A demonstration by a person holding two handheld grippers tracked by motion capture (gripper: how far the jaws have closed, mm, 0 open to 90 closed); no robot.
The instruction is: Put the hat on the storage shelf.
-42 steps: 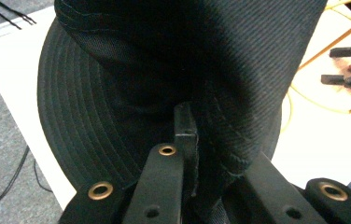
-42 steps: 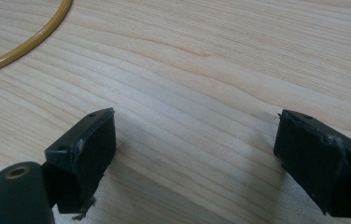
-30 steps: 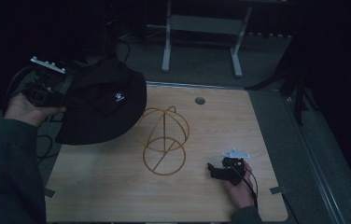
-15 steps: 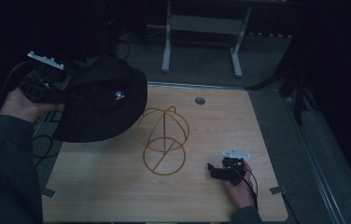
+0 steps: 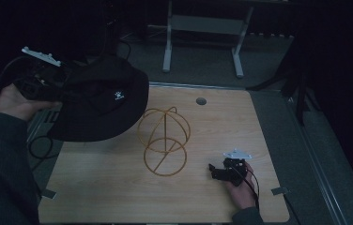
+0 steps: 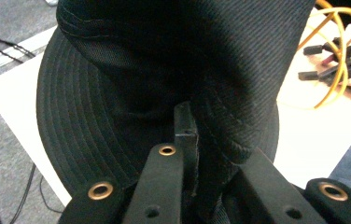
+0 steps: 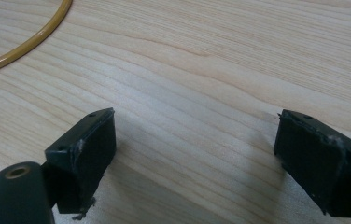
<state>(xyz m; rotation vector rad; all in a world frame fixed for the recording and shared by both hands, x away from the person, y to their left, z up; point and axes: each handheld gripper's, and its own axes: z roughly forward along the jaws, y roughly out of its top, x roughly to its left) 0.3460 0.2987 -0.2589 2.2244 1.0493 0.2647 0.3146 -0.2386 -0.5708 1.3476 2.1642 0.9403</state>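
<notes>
Left claw (image 5: 64, 91), clenched on the black hat (image 5: 102, 101), has lifted it slightly above the worktop's left edge, ready for the wire stand (image 5: 164, 140); right claw (image 5: 212, 171) rests released.

My left tongs (image 6: 190, 154) bury their tips in the hat's (image 6: 164, 70) fabric at lower centre; the wire stand (image 7: 22, 44) is cut off upper left.
</notes>
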